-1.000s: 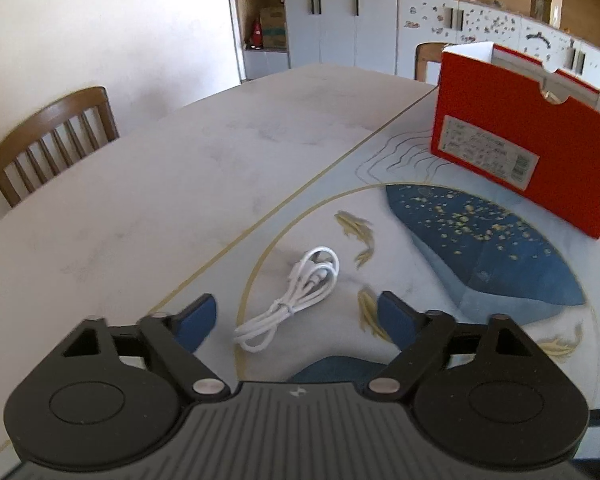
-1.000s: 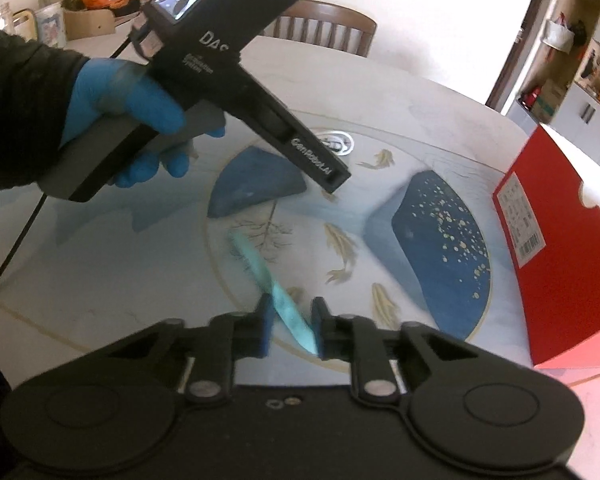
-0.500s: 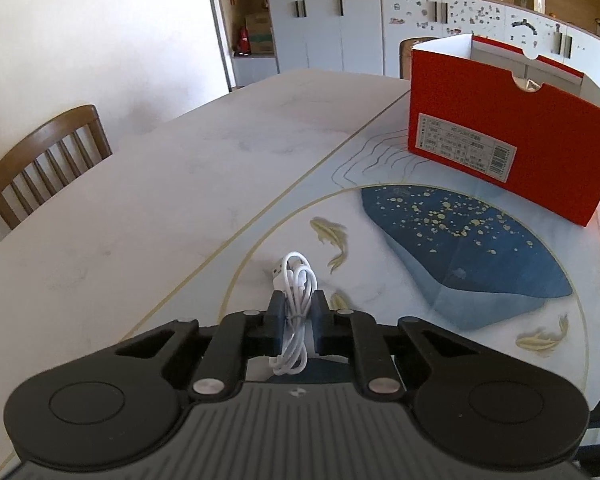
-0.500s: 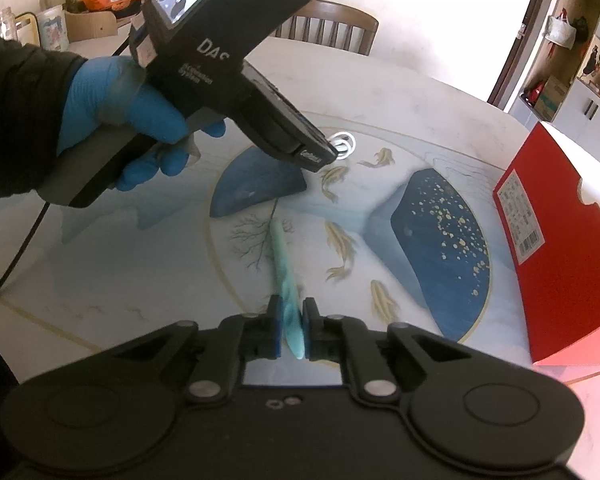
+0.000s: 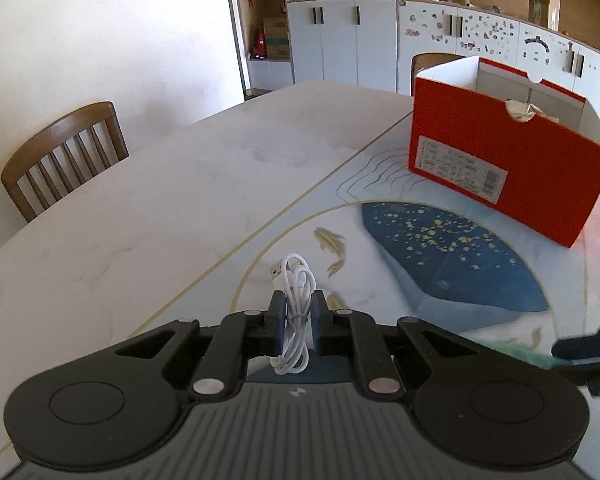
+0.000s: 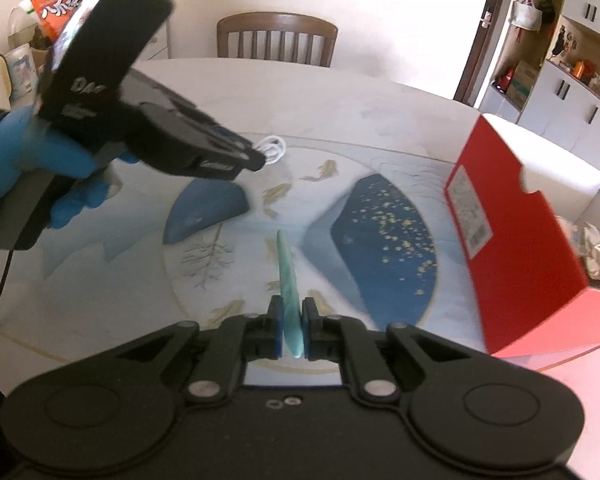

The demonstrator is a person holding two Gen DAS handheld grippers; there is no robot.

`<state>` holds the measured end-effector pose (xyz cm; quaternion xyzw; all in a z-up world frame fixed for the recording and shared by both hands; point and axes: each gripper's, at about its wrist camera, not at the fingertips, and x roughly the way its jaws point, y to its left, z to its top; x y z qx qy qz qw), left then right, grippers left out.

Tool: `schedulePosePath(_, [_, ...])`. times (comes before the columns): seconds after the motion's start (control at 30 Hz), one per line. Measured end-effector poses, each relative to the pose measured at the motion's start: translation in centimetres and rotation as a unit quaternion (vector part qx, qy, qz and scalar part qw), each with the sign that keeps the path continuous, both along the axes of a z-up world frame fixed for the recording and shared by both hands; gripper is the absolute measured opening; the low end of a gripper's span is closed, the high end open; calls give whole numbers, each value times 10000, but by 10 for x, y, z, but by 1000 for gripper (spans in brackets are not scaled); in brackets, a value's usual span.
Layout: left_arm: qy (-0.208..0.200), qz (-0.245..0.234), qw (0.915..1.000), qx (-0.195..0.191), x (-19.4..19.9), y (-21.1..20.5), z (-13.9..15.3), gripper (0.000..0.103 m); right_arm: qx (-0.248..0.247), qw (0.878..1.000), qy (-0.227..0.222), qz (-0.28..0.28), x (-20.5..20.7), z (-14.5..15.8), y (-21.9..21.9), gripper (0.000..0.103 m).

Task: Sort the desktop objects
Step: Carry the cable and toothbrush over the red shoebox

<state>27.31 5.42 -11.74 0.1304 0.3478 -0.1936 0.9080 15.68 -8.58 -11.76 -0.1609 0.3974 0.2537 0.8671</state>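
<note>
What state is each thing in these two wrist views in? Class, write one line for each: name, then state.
left gripper: shut on the cable.
white cable: bundled, tied, clamped, off the table.
right gripper: shut on the green strip.
green strip: held edge-up, pointing forward.
red box: open-topped, standing on the table, wrappers inside.

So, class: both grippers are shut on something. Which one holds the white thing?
The left gripper: its pads clamp a bundled white cable. The right gripper instead pinches a flat, pale green strip.
</note>
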Motion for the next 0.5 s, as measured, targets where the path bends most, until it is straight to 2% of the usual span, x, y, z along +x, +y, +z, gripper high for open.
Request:
schedulePosePath(0.2, [30,3,10000,-64,-10,-12,16,12,44,9998,-192,-69,4,19,-19,8])
schedulePosePath(0.5, [17,11,9998,-174,-33,-39,55,12,325,9986,-342,-244,12,53,-58,8])
